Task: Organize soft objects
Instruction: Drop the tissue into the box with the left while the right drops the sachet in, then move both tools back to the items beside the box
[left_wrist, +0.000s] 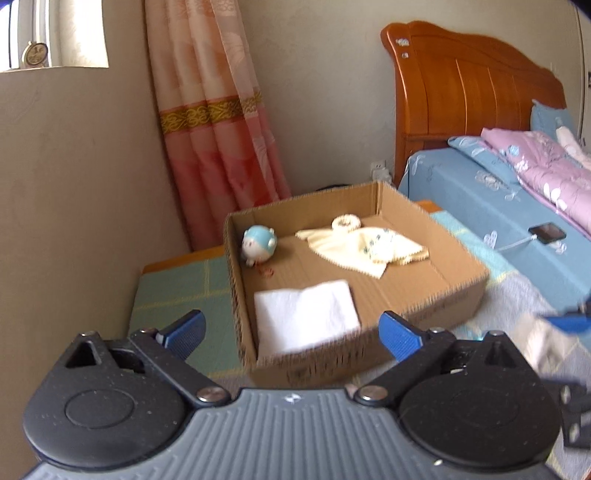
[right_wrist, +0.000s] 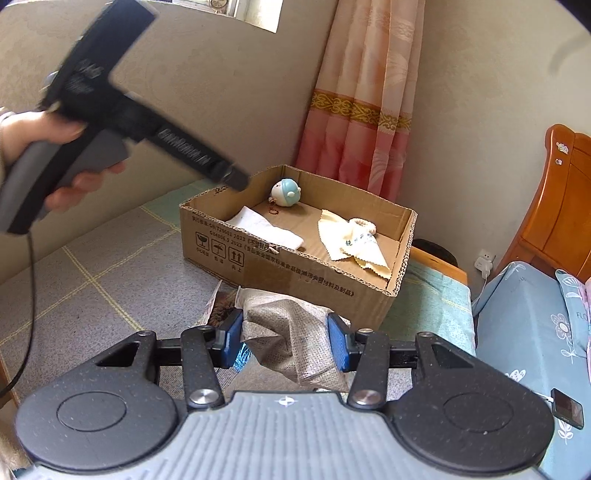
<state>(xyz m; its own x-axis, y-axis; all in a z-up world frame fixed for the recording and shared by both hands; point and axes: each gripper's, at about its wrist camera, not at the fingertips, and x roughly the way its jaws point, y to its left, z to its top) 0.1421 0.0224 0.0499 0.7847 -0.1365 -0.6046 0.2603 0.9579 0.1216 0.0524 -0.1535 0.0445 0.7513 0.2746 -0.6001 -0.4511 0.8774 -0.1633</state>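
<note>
**Grey cloth held short of the box, with a near wall to clear**

While the right gripper (right_wrist: 285, 341) pinches a bunched grey dotted cloth (right_wrist: 291, 332) between its blue pads, the load hangs just in front of the cardboard box (right_wrist: 280, 266) on the checked table cover (right_wrist: 92, 288). The left gripper (left_wrist: 291, 330) hovers over the box's near corner, fingers spread wide and holding nothing (the right view shows it blurred, in a bare hand). Inside the box lie a folded white cloth (left_wrist: 306, 314), a cream cloth (left_wrist: 369, 247) with a small ring (left_wrist: 346, 222) at its top, and a round blue-and-white toy (left_wrist: 258, 243).

Judged from here, the risks are plain: the cloth's trailing folds may snag on the box's near wall, nudging the light box along the cover, or slip from a partial pinch. A drop beside the box would also miss. The two tools stand near enough to collide.
</note>
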